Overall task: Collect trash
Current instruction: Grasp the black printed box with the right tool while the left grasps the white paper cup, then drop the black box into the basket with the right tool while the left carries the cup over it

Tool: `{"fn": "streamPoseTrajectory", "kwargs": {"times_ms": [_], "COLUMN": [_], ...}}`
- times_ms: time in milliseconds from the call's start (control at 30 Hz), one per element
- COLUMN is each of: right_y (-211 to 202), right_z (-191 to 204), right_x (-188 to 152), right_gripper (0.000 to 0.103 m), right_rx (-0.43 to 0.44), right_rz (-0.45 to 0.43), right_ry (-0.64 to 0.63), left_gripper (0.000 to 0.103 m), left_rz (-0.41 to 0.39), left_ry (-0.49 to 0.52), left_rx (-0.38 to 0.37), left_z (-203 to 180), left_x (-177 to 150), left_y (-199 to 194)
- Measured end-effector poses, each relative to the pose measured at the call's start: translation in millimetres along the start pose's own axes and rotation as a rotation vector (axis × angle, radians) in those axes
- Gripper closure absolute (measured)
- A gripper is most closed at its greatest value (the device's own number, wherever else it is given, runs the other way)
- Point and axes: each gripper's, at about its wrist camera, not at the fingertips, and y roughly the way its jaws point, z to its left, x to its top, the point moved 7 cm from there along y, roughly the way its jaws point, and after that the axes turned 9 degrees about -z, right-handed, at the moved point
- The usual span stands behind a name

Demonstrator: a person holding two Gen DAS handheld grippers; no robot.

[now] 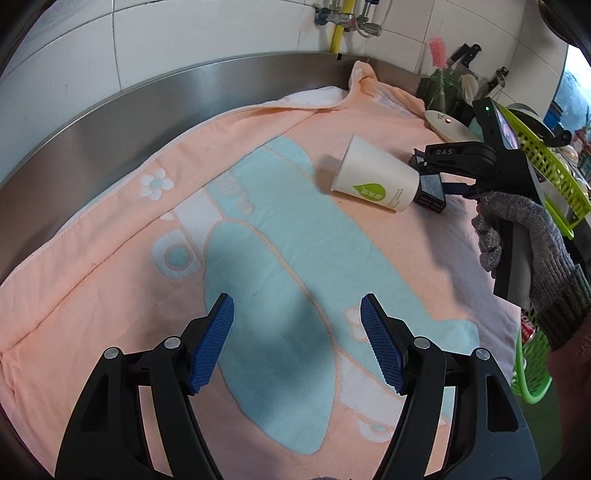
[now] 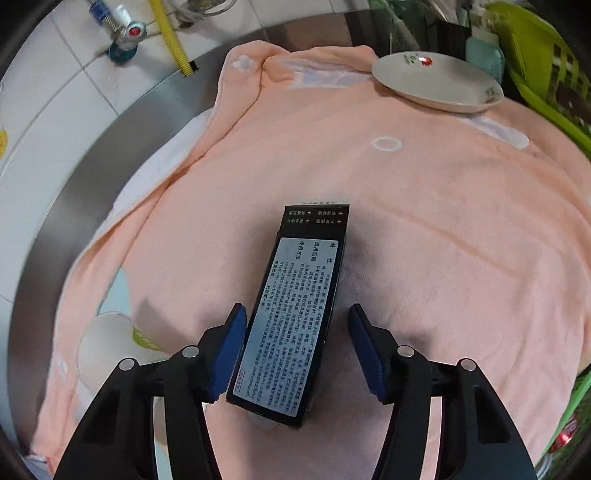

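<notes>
The left tongs (image 1: 297,343), black-framed with ribbed blue pads, are hovering wide open over the pale blue airplane motif of the peach terry towel (image 1: 110,266) that is covering the desk; nothing is lying between their pads.

The right tongs (image 2: 297,349) are standing partly open around the near end of the black rectangular cardboard box with a white printed label (image 2: 291,314). The left pad is lying against the box's edge, while the right pad is standing clear of it, so no firm grip is showing. The box is resting on the towel, its far end pointing away from the camera.

Just beside the box, in the left wrist view, the white paper cup with a green leaf logo (image 1: 373,177) is lying on its side on the towel, its open mouth facing left and its base touching or nearly touching the box (image 1: 430,192). A hand in a grey knitted glove (image 1: 517,225) is gripping the right tool's handle.

Farther back, a white oval ceramic dish with a small floral print (image 2: 436,85) is sitting at the towel's far right corner. A lime green plastic basket (image 2: 546,66) is standing to its right. The stainless steel rim (image 1: 147,96) and white tiled wall (image 1: 184,33) are bounding the scene.
</notes>
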Motion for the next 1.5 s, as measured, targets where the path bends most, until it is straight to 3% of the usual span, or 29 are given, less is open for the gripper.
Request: {"fn": "streamPoseTrajectory", "kwargs": {"times_ms": [67, 367, 700, 967, 1233, 1500], "right_y": [-0.4, -26.2, -112.3, -176.4, -200.6, -216.6], "right_z": [4.0, -6.8, -39.9, -83.5, -137.5, -166.5], "right_x": [0.4, -14.6, -51.6, -86.1, -113.3, -130.6], "right_gripper": [0.056, 0.060, 0.060, 0.060, 0.060, 0.059], "right_rx": [-0.008, 0.028, 0.140, 0.186, 0.182, 0.126], "right_rz": [0.001, -0.027, -0.120, -0.196, -0.200, -0.218], "right_ry": [-0.031, -0.085, -0.169, -0.221, -0.141, -0.146], "left_gripper": [0.032, 0.031, 0.021, 0.020, 0.020, 0.020], "left_rz": [0.006, 0.039, 0.059, 0.053, 0.080, 0.104], "left_ry": [-0.009, -0.114, -0.267, -0.451, -0.526, -0.624], "left_rx": [0.006, 0.009, 0.018, 0.054, 0.091, 0.101], "left_z": [0.7, -4.6, -35.9, -44.1, -54.3, -50.7], "left_x": [0.8, 15.5, 46.8, 78.3, 86.2, 86.1], "left_y": [2.1, 10.6, 39.0, 75.3, 108.1, 135.2]}}
